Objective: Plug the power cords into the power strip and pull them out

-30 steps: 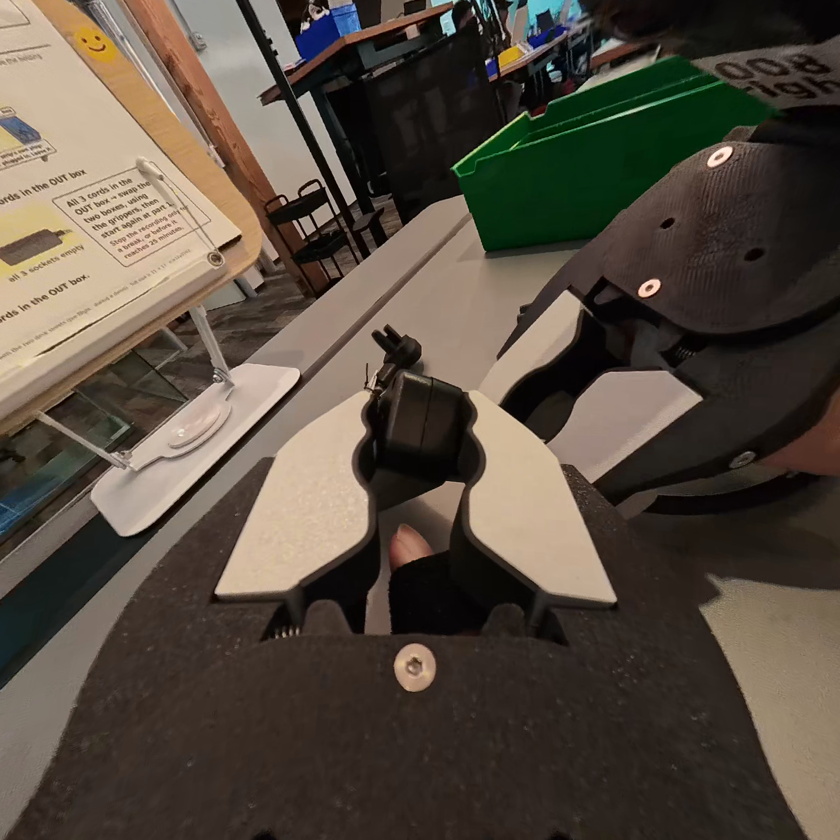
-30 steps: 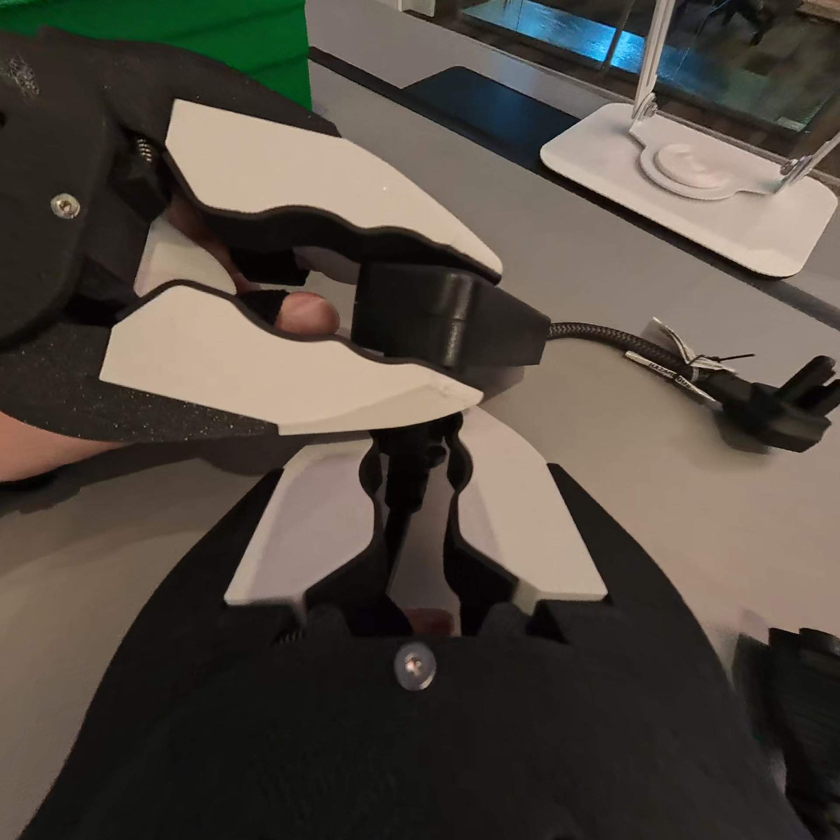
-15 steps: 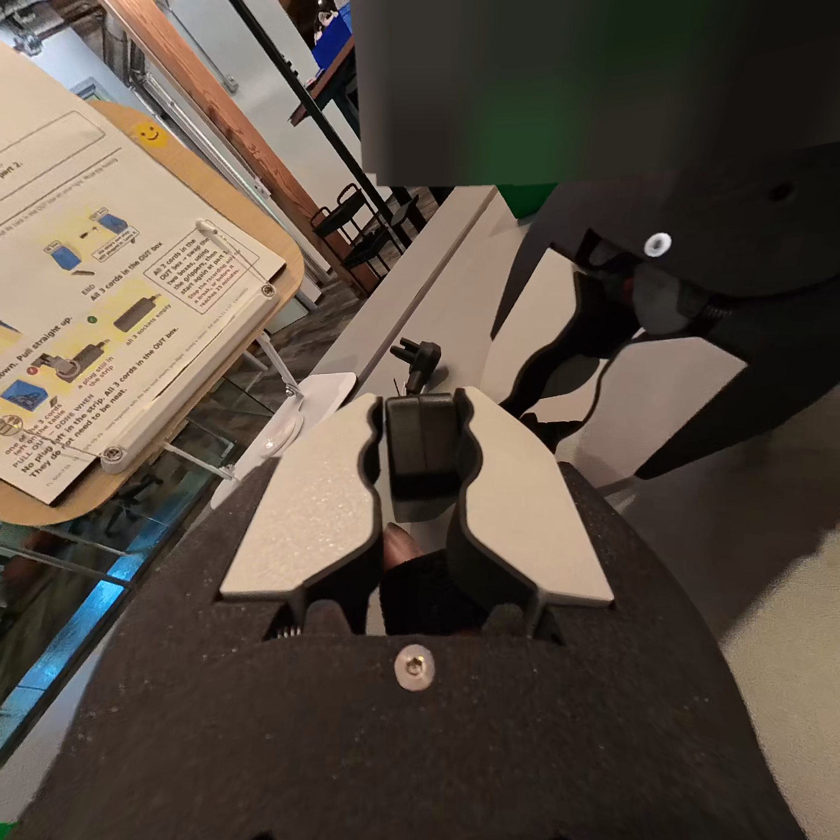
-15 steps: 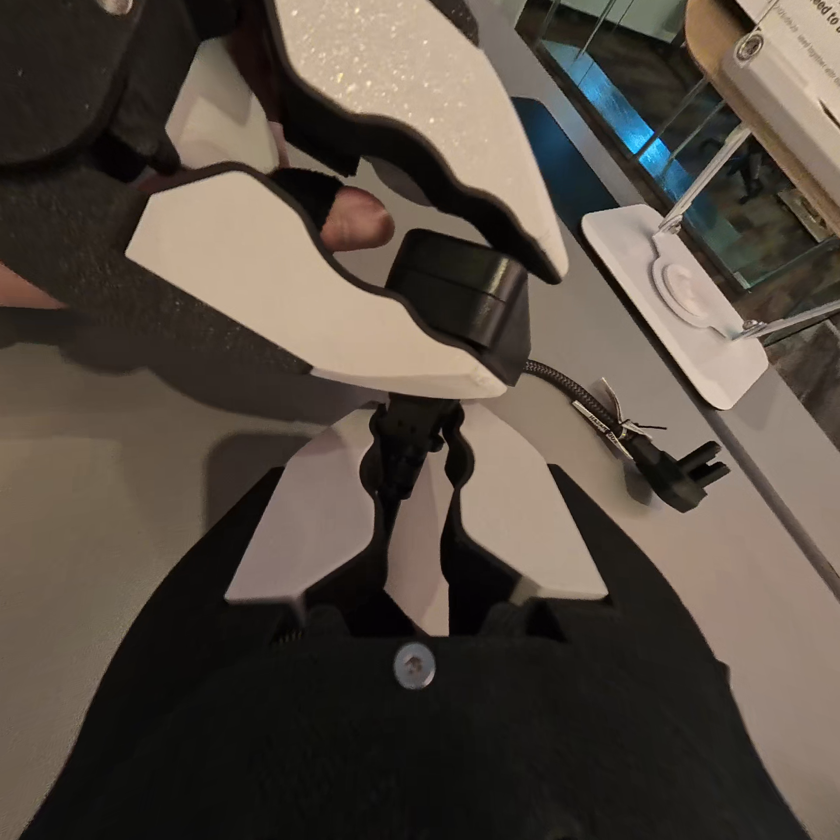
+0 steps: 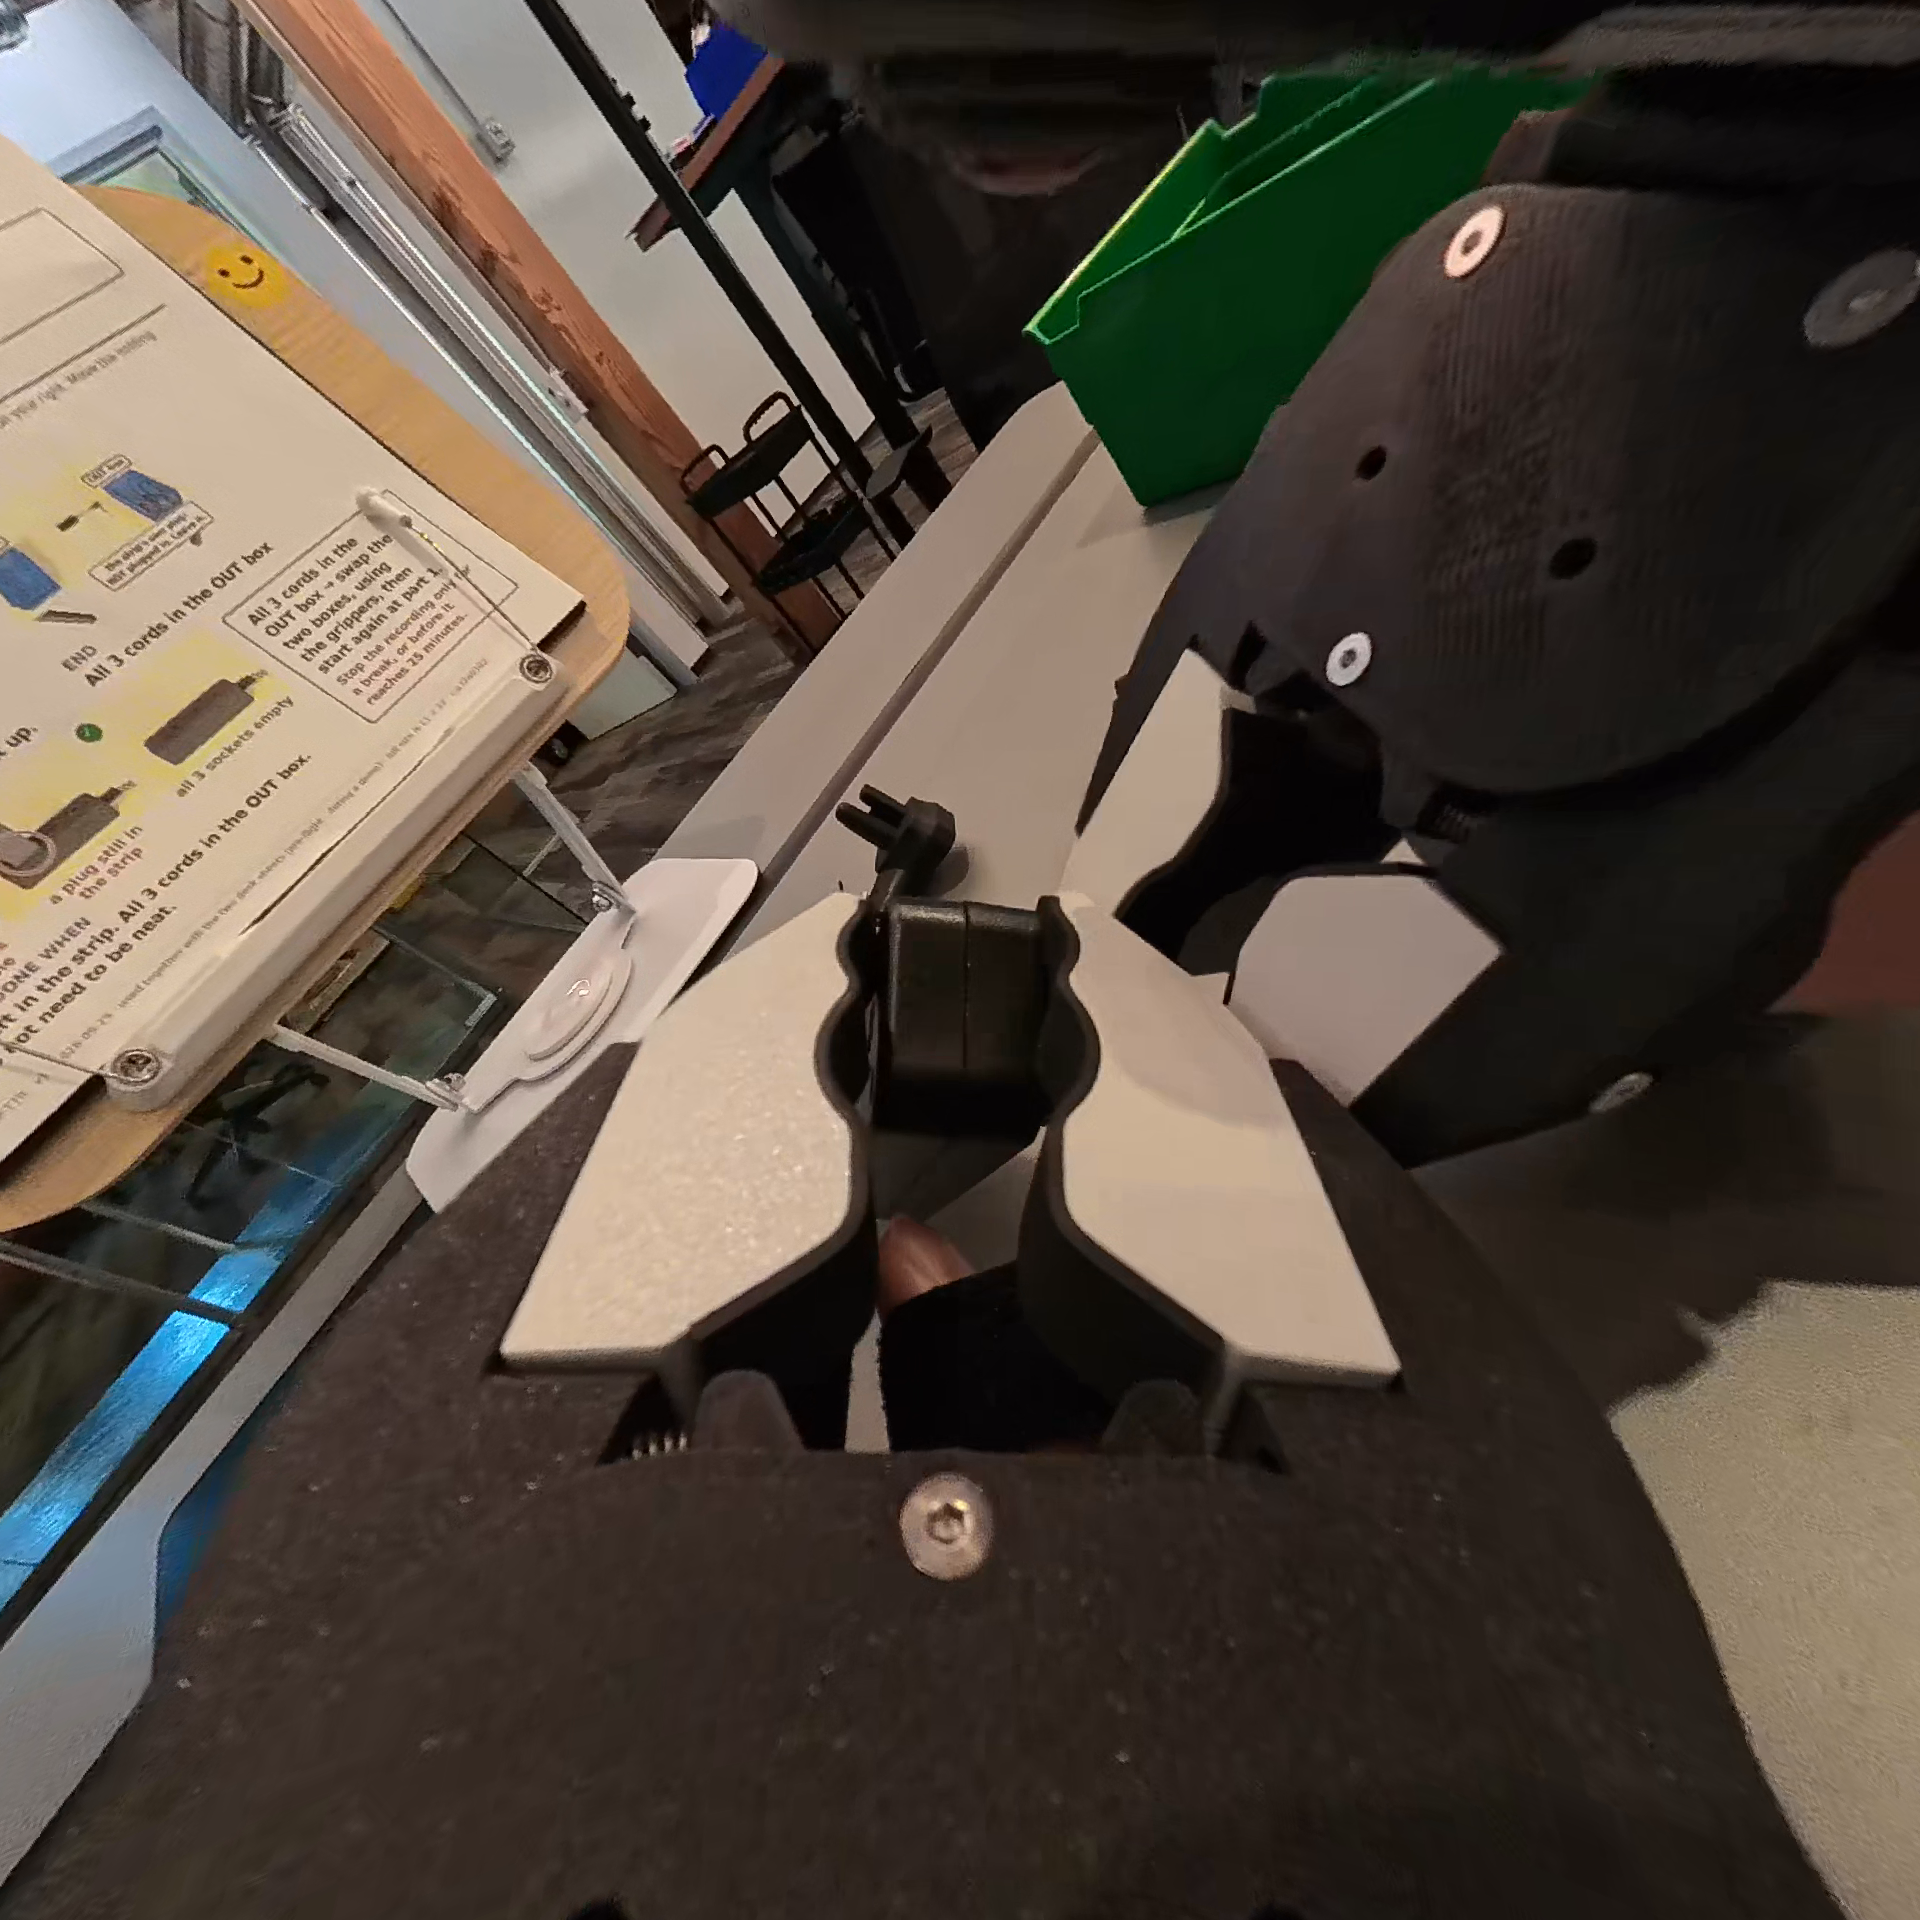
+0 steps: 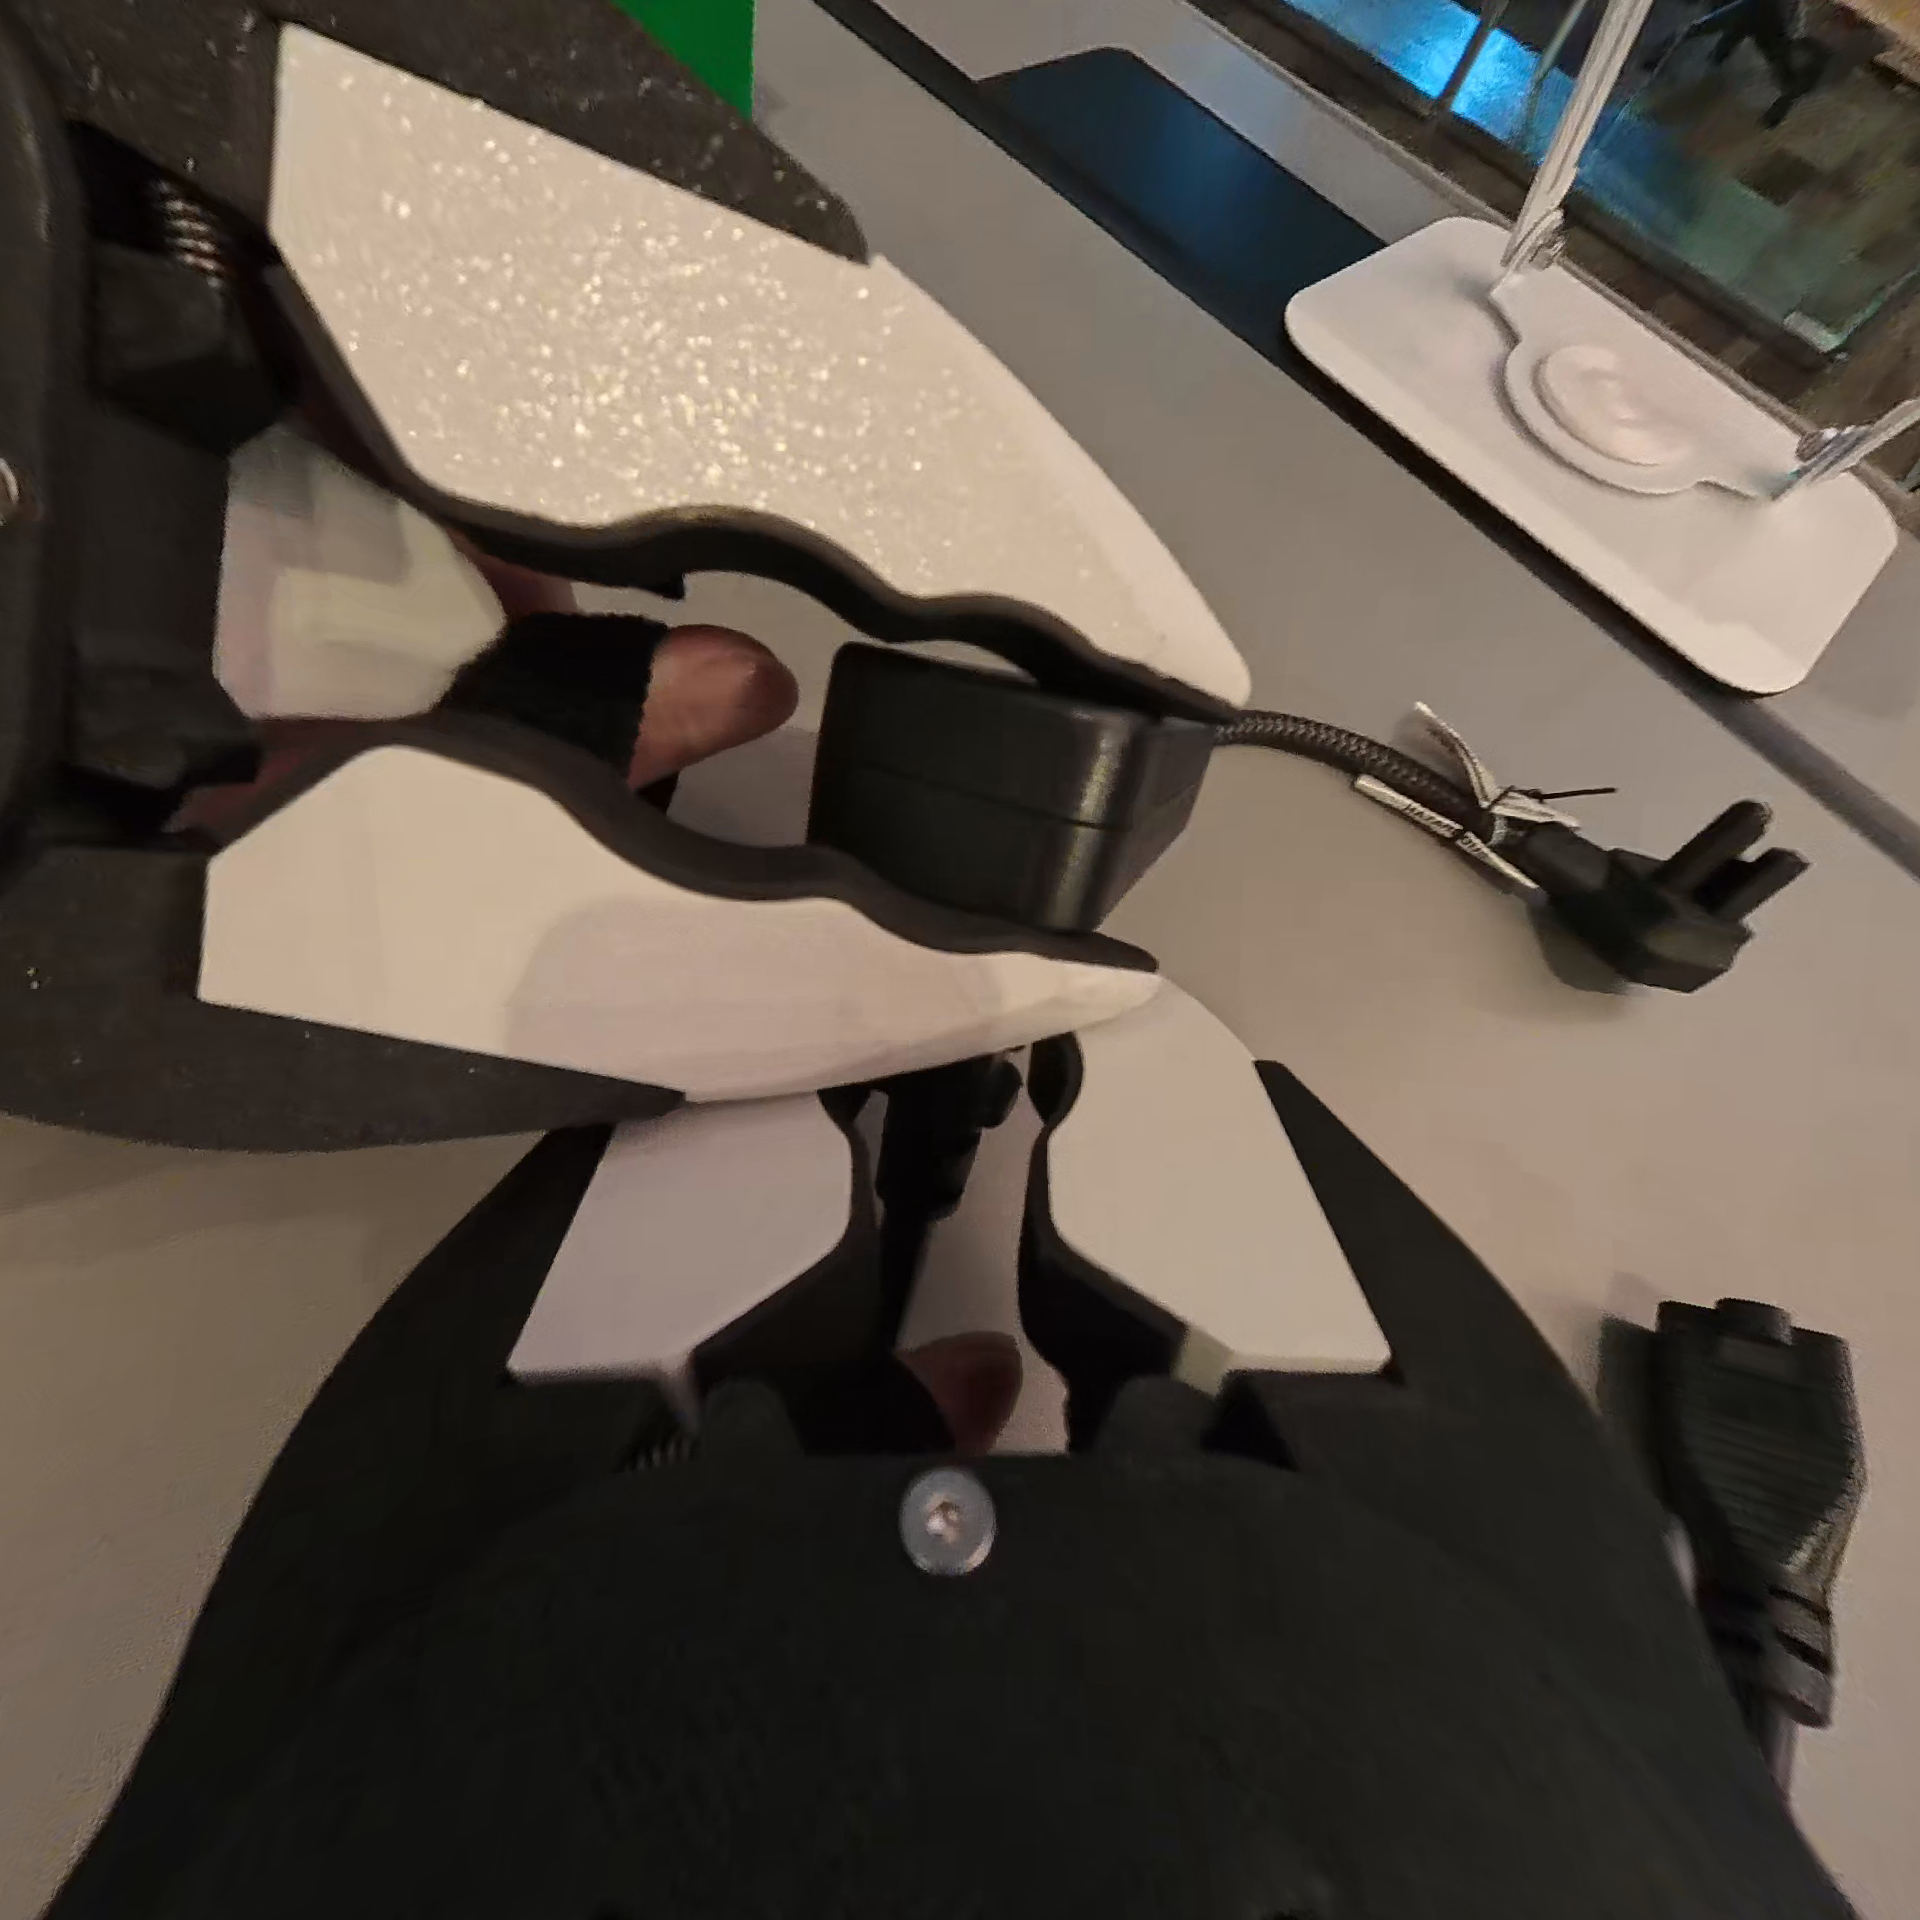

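Fingers of my left gripper clamp the black power strip; my right gripper pinches a cord plug just beneath it.

Workshop: desks; bins

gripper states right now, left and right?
Left gripper: closed on the black power strip.
Right gripper: closed on a black plug just under that strip.
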